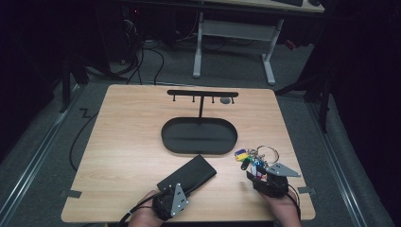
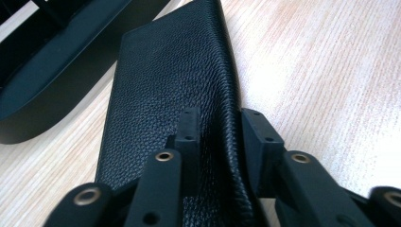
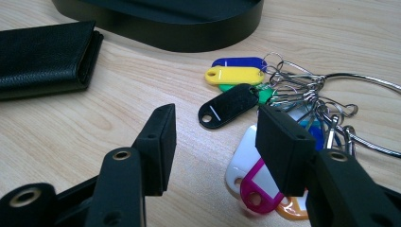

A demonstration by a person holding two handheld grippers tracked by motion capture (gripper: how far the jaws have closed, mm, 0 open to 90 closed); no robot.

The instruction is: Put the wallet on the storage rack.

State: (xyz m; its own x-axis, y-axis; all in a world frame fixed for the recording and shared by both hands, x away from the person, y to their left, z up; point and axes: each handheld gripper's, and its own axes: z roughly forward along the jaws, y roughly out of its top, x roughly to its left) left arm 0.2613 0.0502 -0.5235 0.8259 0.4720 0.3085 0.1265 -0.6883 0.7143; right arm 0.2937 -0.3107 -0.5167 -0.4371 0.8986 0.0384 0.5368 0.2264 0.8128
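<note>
A black leather wallet (image 1: 189, 176) lies slantwise on the wooden table (image 1: 127, 132) near its front edge. My left gripper (image 1: 173, 189) is at its near end. In the left gripper view the jaws (image 2: 220, 120) pinch the wallet (image 2: 165, 71) along its folded right edge, and the leather creases between them. A bunch of keys with coloured plastic tags (image 1: 255, 158) on a wire ring lies at the front right. My right gripper (image 1: 255, 174) hovers just before it, open. In the right gripper view, the tags (image 3: 236, 75) lie past the spread jaws (image 3: 215, 127), with nothing between the pads.
A black oval tray (image 1: 198, 149) sits mid-table, with a thin post rising from its back to a bar of hooks (image 1: 202, 93). The tray's rim (image 2: 42, 80) is close to the wallet's far end. Beyond the table are a desk frame and cables on the floor.
</note>
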